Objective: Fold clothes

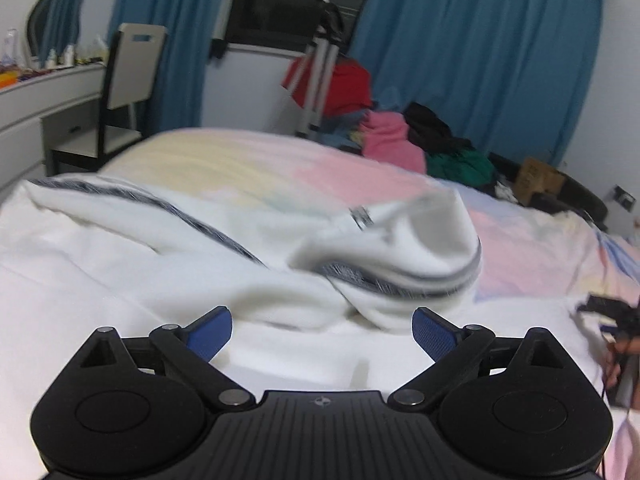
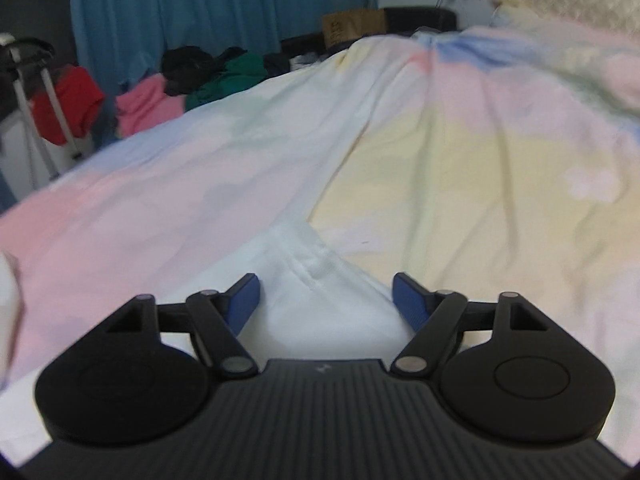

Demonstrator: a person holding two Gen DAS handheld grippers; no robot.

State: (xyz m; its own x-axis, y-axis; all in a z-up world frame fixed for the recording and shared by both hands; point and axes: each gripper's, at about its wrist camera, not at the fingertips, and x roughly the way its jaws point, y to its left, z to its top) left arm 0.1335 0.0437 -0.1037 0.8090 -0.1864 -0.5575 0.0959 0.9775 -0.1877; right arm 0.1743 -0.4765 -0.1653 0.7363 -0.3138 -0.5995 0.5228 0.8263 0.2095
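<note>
The left tool (image 1: 322, 334) is spread wide, and nothing is pinched between its blue pads (image 1: 210, 334). Right in front of it lies a white garment (image 1: 168, 264) with dark stripes along its edges. The cloth is bunched up and partly folded over itself, and it looks blurry. It spreads out under the tool and ahead of it, on the bed (image 1: 248, 164). Off to the right of this tool, at the edge of the view, a small part of a hand (image 1: 618, 356) shows beside something dark; it is too blurred to tell more.

The right tool (image 2: 326, 302) is spread wide too, and it holds nothing. A white corner of cloth (image 2: 316, 280) lies flat on the bed just ahead of it, between the two pads but not squeezed by them. Whether a pad brushes it cannot be told.

Ahead of both tools the bed is covered with a sheet in soft pink, yellow and blue. Far ahead, at the edge of the bed, sits a pile of clothes (image 1: 394, 140) in pink, green, black and red. Behind that hang blue curtains (image 1: 480, 52). Far to the left of the left tool stands a chair (image 1: 128, 76) by a white table (image 1: 48, 92).
</note>
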